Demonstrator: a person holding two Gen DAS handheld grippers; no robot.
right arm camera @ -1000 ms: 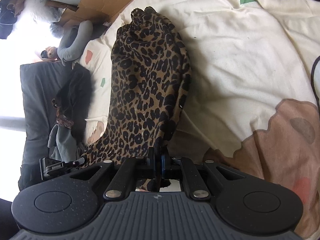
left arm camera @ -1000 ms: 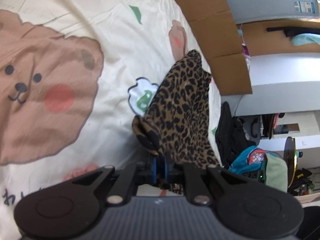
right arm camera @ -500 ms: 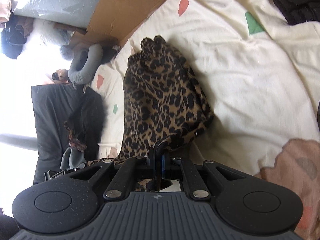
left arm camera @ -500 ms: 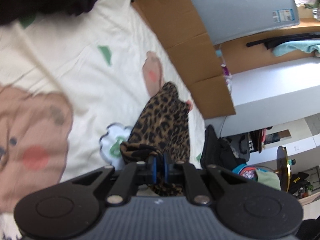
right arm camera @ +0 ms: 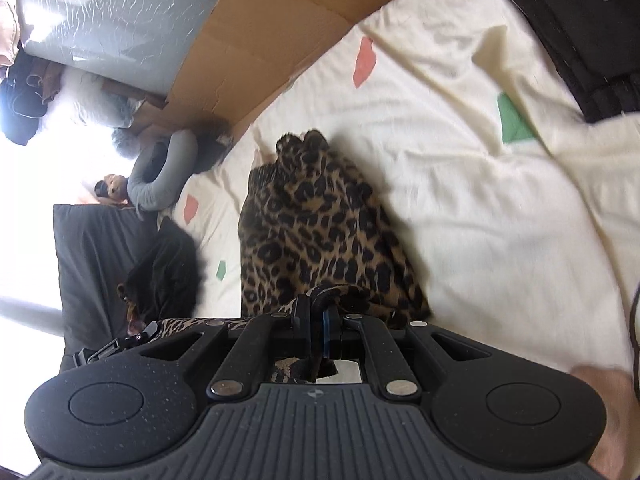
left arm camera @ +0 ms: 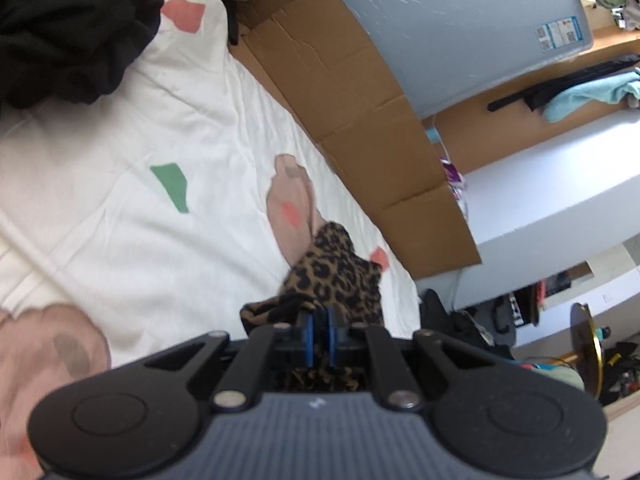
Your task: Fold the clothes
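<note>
A leopard-print garment [left arm camera: 340,276] lies bunched on the cream bedspread [left arm camera: 120,184] printed with bears and coloured patches. My left gripper [left arm camera: 319,322] is shut on one edge of it, the cloth pinched between the blue-lined pads. In the right wrist view the same leopard-print garment [right arm camera: 316,228] stretches away from me in a long fold, and my right gripper [right arm camera: 318,320] is shut on its near edge. The far end of the garment rests on the bedspread [right arm camera: 480,184] near the cardboard.
A flattened cardboard sheet [left arm camera: 360,104] and a wrapped grey panel [left arm camera: 460,28] border the bed's far side. Black clothes [left arm camera: 64,28] lie at the top left. A grey neck pillow [right arm camera: 164,172], a dark garment [right arm camera: 168,272] and a black bag [right arm camera: 580,28] edge the bed.
Both grippers have moved forward toward the cardboard with the garment's near edge, so the cloth now looks shorter and more doubled over. The big bear print has slid out of view.
</note>
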